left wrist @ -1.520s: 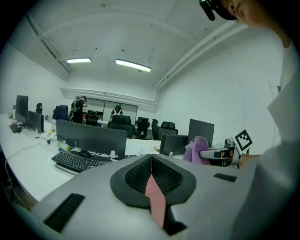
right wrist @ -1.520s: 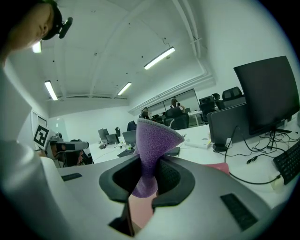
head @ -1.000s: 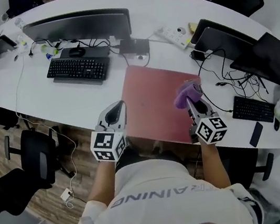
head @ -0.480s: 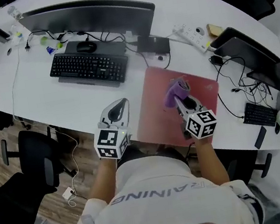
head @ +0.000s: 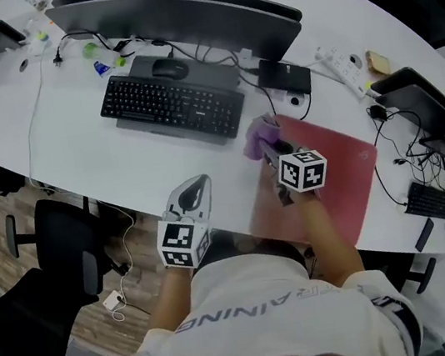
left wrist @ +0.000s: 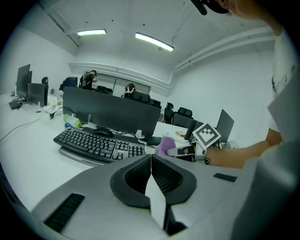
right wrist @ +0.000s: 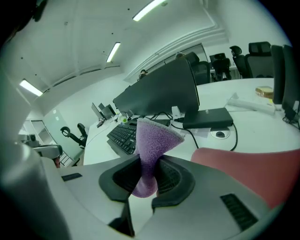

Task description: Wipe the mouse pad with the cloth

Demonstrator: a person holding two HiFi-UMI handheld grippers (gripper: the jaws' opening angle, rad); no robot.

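A red mouse pad (head: 339, 170) lies on the white desk, right of the keyboard; it also shows in the right gripper view as the mouse pad (right wrist: 253, 164). My right gripper (head: 267, 150) is shut on a purple cloth (head: 256, 138), at the pad's far left corner. The cloth (right wrist: 152, 145) sticks up from between the jaws, fanned out at the top. My left gripper (head: 192, 197) is shut on nothing, held near the desk's front edge, left of the pad. From the left gripper view, the cloth (left wrist: 164, 145) and the right gripper's marker cube (left wrist: 206, 135) are seen beyond the jaws.
A black keyboard (head: 172, 105) and a mouse (head: 169, 69) lie left of the pad, before a wide monitor (head: 178, 15). A black box (head: 283, 76) with cables and a power strip (head: 347, 71) sit behind the pad. A second monitor (head: 422, 110) stands at the right. Black chairs (head: 63, 259) stand below the desk.
My right gripper has carried the cloth from the pad's right side across to its far left corner. The head view has shifted right along the desk. The left gripper has stayed put.
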